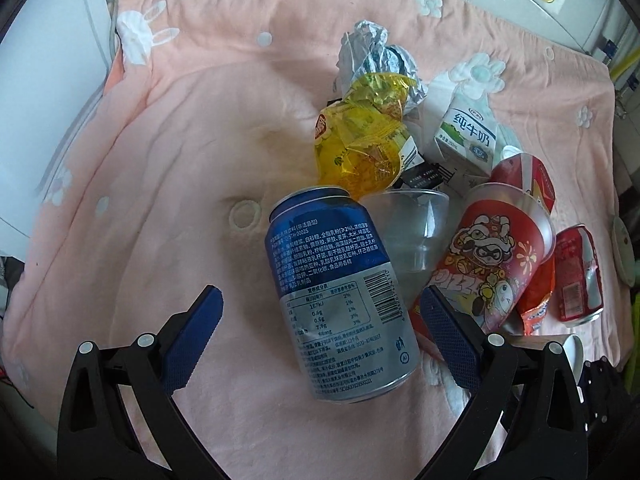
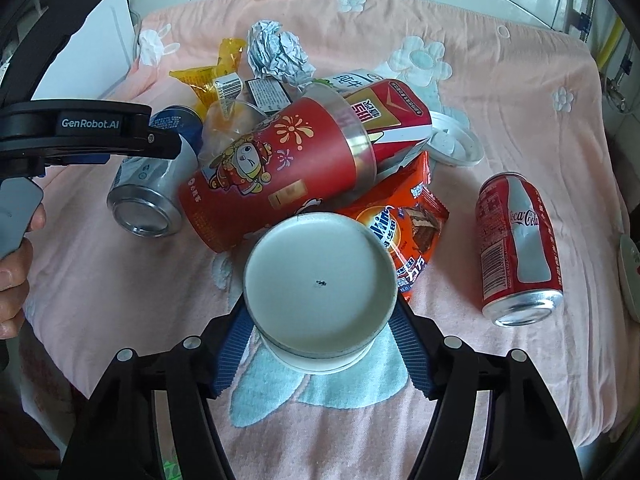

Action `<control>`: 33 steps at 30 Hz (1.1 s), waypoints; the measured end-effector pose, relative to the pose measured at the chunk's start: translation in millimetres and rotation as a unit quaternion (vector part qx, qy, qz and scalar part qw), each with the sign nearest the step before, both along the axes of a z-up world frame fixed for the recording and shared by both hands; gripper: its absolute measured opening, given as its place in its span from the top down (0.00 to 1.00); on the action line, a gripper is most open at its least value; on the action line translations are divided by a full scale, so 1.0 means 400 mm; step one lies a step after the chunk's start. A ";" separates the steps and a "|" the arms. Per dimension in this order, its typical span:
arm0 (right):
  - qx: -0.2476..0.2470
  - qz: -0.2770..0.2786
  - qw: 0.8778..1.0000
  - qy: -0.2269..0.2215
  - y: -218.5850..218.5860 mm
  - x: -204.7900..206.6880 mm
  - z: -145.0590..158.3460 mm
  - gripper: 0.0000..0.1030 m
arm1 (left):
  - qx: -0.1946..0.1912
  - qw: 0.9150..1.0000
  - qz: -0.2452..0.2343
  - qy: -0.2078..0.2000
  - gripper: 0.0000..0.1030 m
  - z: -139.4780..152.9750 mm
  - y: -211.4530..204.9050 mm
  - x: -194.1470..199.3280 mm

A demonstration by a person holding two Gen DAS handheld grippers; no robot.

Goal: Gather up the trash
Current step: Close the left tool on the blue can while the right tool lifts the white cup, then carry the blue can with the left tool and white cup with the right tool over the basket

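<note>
Your landmark was the pink blanket (image 2: 500,128), which covered the whole work surface with white flowers and rabbits stitched on it. Near the middle of the blanket the trash lay in one heap.

Largest in that heap was the red cartoon cup (image 2: 276,176), lying on its side with its mouth toward the far edge of the blanket. Behind it, further up the blanket, a red carton (image 2: 384,116) was partly covered by the cup's rim, and a milk carton (image 1: 466,136) stood beyond that. On the blanket to the left of the cup lay the blue can (image 1: 340,296), on its side, touching a clear plastic cup (image 1: 412,228). An orange snack wrapper (image 2: 404,224) lay flat under the red cup's right side. Well apart, toward the blanket's right edge, the Coca-Cola can (image 2: 516,248) lay alone. A yellow wrapper (image 1: 360,144) and a ball of crumpled foil (image 2: 276,52) sat at the far side of the heap.

Your right gripper (image 2: 320,332) had its blue pads pressed on both sides of a white paper cup (image 2: 320,280), held bottom toward the camera above the near part of the blanket. Your left gripper (image 1: 320,340) stood spread wide over the blanket with the blue can between its fingers (image 1: 192,340), neither pad touching it.
</note>
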State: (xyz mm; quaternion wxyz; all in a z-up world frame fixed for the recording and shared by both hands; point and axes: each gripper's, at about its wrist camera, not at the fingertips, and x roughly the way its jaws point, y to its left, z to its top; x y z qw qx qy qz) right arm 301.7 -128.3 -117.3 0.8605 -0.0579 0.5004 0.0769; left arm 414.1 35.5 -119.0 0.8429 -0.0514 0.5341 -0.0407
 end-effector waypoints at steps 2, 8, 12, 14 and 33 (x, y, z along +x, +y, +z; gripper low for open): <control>0.000 -0.001 1.000 0.001 0.001 0.003 -0.004 0.39 | -0.015 1.000 -0.003 0.010 0.17 -0.013 0.002 0.005; -0.001 0.000 1.000 0.000 0.004 0.001 -0.004 0.39 | -0.049 0.998 -0.010 0.024 0.30 -0.036 0.004 0.014; -0.001 0.000 1.000 -0.004 0.003 -0.003 0.002 0.40 | -0.050 0.998 -0.011 0.021 0.31 -0.038 0.002 0.011; 0.001 0.000 1.000 -0.006 0.004 -0.008 0.006 0.40 | -0.053 0.998 -0.011 0.019 0.31 -0.036 0.007 0.006; 0.002 0.056 0.997 -0.047 -0.017 -0.271 0.107 0.40 | -0.044 0.998 0.007 -0.043 0.32 0.115 0.046 -0.296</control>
